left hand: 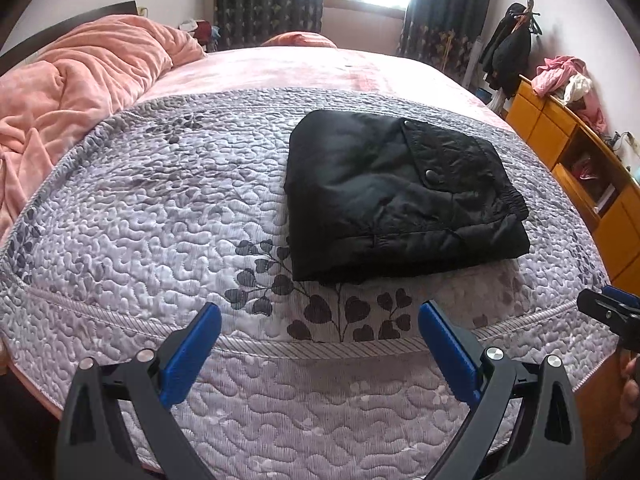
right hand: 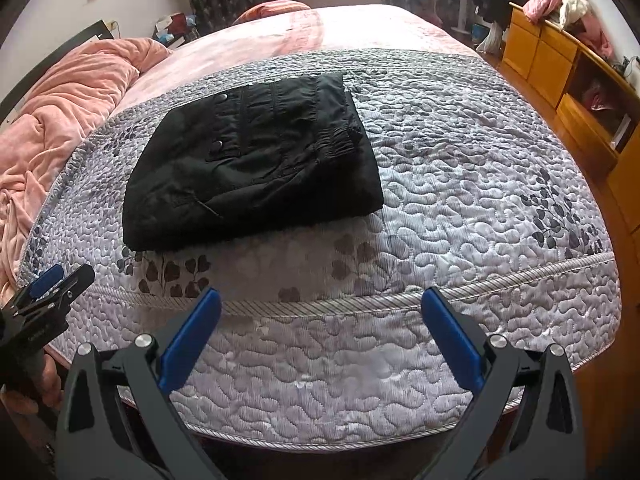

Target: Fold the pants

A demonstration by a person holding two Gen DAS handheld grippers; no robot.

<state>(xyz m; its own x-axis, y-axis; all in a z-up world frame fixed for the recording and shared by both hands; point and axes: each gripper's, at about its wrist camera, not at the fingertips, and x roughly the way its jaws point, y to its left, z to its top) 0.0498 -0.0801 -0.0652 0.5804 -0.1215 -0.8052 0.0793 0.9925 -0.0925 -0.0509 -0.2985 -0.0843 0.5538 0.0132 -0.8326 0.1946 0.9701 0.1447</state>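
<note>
Black pants [left hand: 400, 196] lie folded into a compact rectangle on the grey quilted bedspread [left hand: 160, 208], with a snap pocket flap on top. In the right wrist view the same pants [right hand: 252, 156] sit left of centre. My left gripper [left hand: 320, 312] hangs open over the bed's near edge, well short of the pants, nothing between its blue pads. My right gripper [right hand: 320, 300] is open too, also back from the pants and empty. Each gripper shows at the edge of the other's view: the right gripper [left hand: 612, 308], the left gripper [right hand: 56, 284].
A bunched pink blanket [left hand: 72, 80] fills the bed's left side. Yellow wooden drawers [left hand: 576, 160] with clothes heaped on top stand along the right wall. Dark curtains [left hand: 268, 0] frame a bright window behind the bed. A coat rack [left hand: 516, 44] stands in the far right corner.
</note>
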